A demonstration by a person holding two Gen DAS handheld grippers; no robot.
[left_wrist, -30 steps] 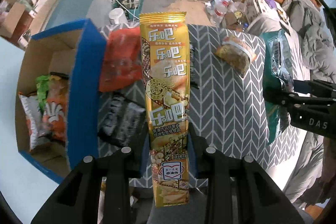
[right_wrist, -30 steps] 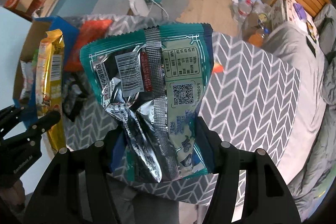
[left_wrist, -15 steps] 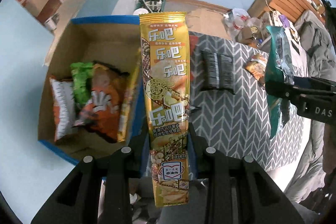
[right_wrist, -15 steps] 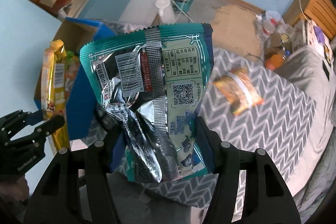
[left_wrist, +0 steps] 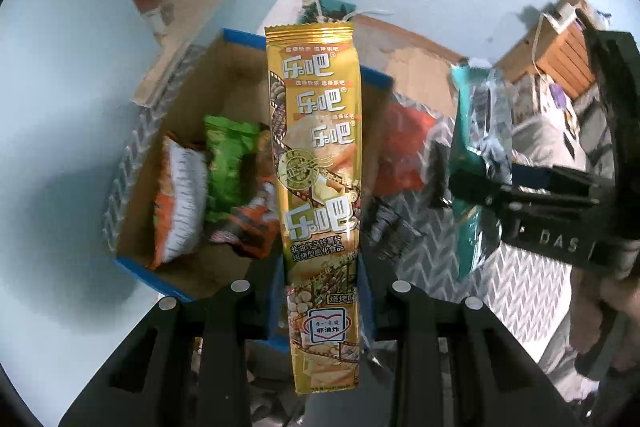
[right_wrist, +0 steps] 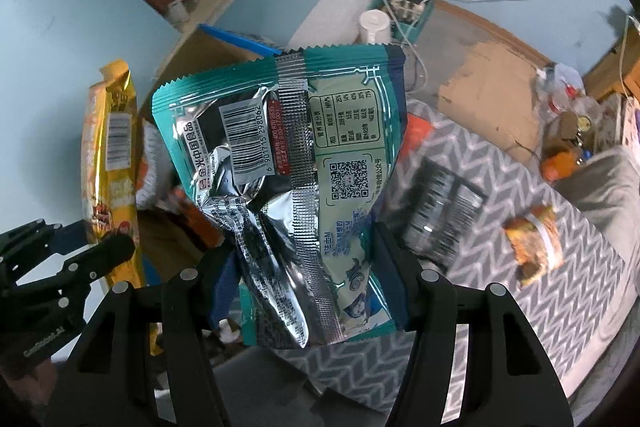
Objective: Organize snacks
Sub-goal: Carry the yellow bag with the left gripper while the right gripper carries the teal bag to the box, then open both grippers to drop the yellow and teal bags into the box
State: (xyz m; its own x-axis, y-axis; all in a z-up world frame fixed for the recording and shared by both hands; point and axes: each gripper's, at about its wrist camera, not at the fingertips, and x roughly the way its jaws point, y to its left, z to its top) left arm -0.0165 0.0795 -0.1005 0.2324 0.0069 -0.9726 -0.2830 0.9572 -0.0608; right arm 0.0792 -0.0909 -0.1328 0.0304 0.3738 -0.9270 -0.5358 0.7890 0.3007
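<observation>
Over the box (left_wrist: 176, 291), the left claw (left_wrist: 322, 291) is clamped low on the gold pack (left_wrist: 316, 155); beside it the right claw (right_wrist: 308, 267) pinches the teal bag (right_wrist: 280, 131). Both packs appear light, crinkly, slippery; contents likely fragile.

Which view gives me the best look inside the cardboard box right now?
The left wrist view: the cardboard box lies open below the gold packet, showing the green bag and orange-and-white bag inside. The right wrist view shows only its blue rim and a wall; the teal bag hides the inside.
</observation>
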